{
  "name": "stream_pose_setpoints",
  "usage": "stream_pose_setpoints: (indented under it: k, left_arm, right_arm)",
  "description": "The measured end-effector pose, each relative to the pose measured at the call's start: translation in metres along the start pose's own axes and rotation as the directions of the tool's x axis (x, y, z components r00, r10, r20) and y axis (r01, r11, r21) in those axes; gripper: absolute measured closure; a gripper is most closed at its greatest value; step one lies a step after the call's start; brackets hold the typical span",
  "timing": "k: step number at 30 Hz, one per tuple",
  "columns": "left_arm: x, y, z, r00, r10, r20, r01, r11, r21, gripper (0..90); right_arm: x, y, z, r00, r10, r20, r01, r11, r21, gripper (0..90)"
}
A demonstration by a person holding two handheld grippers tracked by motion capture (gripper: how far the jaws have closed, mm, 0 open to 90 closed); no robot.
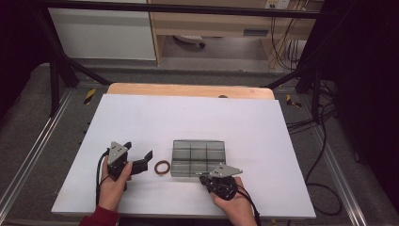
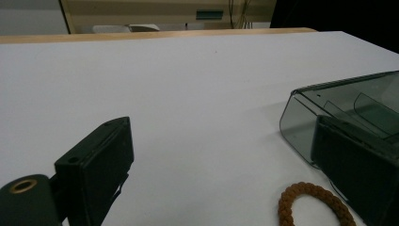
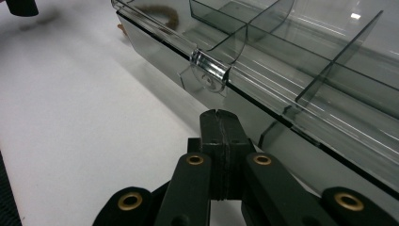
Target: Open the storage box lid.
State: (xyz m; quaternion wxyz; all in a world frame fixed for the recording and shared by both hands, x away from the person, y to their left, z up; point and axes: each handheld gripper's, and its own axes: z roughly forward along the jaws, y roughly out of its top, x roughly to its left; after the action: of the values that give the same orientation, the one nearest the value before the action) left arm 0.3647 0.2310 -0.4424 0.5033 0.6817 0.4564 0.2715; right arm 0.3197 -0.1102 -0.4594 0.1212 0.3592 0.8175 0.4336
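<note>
Left tongs (image 1: 141, 160), jaws spread wide and empty, rest on the white worktop (image 1: 188, 117) just left of a brown braided ring (image 1: 162, 167). The ring lies flat just beside the left wall of a smoky transparent compartment box (image 1: 197, 157). Right tongs (image 1: 203, 178), jaws pressed together and holding nothing, sit at the box's near edge, close to its clear latch (image 3: 210, 70).

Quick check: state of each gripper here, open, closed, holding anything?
Left gripper: open, holding nothing, jaws either side of the brown ring.
Right gripper: closed, holding nothing, just short of the clear box's latch.
</note>
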Motion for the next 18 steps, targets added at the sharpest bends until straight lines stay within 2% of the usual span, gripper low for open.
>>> stream_pose_setpoints:
  k: [6,9,17,18]
  left_arm:
    - [-0.0001,0.0,0.0001,1.0,0.0,0.001,0.0,1.0,-0.002,6.6]
    - [-0.0001,0.0,0.0001,1.0,0.001,0.001,-0.001,1.0,-0.001,6.6]
    - [-0.0001,-0.0001,0.0001,1.0,0.001,0.001,-0.001,1.0,-0.001,6.6]
    - [0.0,-0.0001,0.0002,1.0,0.003,0.0,-0.003,1.0,0.001,6.6]
  right_arm:
    - [0.0005,0.0006,-0.0004,1.0,-0.001,-0.003,0.001,1.0,-0.01,90.0]
    - [0.0034,0.0049,-0.0048,0.9999,-0.014,-0.01,0.013,0.998,-0.059,90.0]
    - [0.0059,0.0072,-0.0068,0.9992,-0.036,-0.018,0.034,0.995,-0.094,90.0]
    - [0.0059,0.0085,-0.0077,0.9992,-0.039,-0.006,0.038,0.994,-0.099,90.0]
